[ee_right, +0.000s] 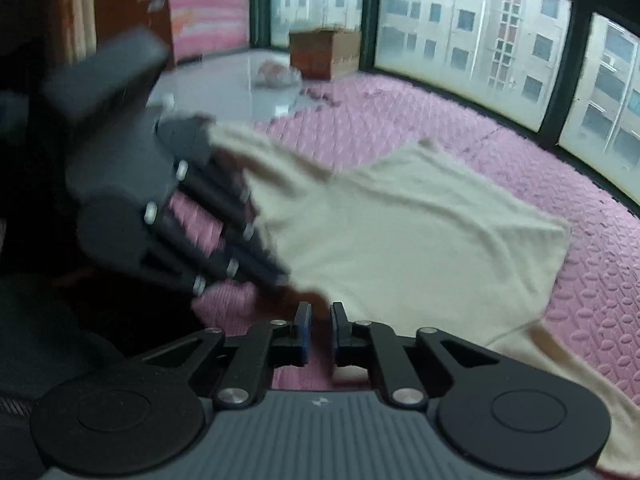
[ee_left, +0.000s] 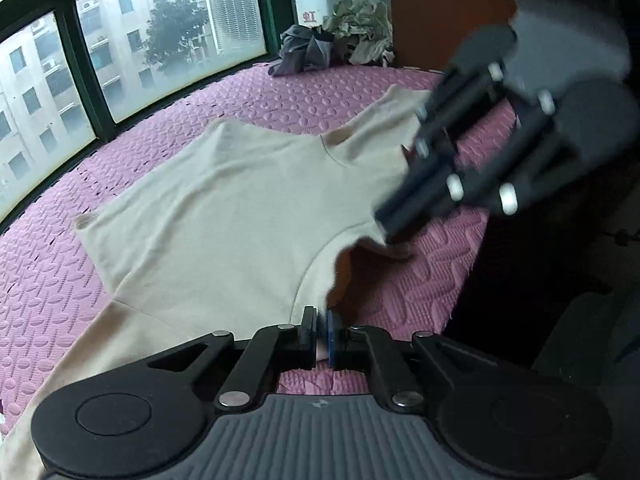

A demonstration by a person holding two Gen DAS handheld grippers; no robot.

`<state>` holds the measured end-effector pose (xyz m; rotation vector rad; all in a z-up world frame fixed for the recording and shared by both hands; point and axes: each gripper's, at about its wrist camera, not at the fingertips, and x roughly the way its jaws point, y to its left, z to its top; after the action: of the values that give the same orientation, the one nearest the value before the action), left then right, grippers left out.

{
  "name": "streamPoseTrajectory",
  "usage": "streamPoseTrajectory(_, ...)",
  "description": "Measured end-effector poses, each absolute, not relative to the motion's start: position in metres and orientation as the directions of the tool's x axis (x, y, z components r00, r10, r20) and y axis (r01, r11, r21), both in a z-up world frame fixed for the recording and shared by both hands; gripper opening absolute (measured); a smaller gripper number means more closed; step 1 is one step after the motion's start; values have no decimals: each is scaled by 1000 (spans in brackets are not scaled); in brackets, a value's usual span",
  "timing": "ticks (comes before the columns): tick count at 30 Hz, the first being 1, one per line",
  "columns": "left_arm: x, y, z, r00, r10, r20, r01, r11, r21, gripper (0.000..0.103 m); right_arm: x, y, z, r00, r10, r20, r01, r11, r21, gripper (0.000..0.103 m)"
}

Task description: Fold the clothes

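- Beige shirt (ee_left: 224,200) lies mostly spread on the pink mat (ee_left: 168,112), collar nearest both grippers.
- Left gripper (ee_left: 321,330) jaws pinch its collar edge.
- Right gripper (ee_right: 320,330) jaws stand slightly apart, holding nothing visible.
- No finished fold shows.

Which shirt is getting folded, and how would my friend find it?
Look for the pink foam mat under the big windows. The cream T-shirt lies spread in its middle, with the left gripper pinching its edge. Unlike the crumpled clothes pile in the far corner, it is flat, plain and pale.
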<state>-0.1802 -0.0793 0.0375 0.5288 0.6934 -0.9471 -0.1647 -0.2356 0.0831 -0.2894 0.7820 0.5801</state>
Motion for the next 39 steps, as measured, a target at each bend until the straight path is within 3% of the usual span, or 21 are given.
streamPoseTrajectory(4, -176, -69, 46, 393, -560, -729, 864, 496, 84, 9, -136, -249, 83, 610, 345, -713, -513, 858, -23, 9)
streamPoseTrajectory(9, -164, -53, 67, 432, -554, -711, 843, 528, 101, 18, -97, -266, 79, 645, 290, -707, -419, 908, -10, 9)
streamPoseTrajectory(15, -115, -59, 84, 510, -521, -685, 773, 627, 99, 18, -52, -282, 67, 642, 242, -727, -356, 934, -4, 12)
streamPoseTrajectory(24, -20, -107, 49, 515, -460, -723, 675, 738, 11, 18, 3, -272, 51, 626, 253, -737, -344, 938, 30, 14)
streamPoseTrajectory(29, -2, -114, 26, 495, -420, -761, 657, 753, 12, 20, 22, -281, 33, 605, 259, -753, -330, 942, 59, 14)
streamPoseTrajectory(34, 8, -95, 25, 512, -400, -761, 640, 768, 26, 21, 29, -299, 34, 630, 199, -751, -291, 957, 9, 15)
streamPoseTrajectory(39, 27, -92, 28, 527, -392, -754, 606, 796, 10, 21, 38, -308, 37, 641, 232, -732, -280, 958, 58, 19)
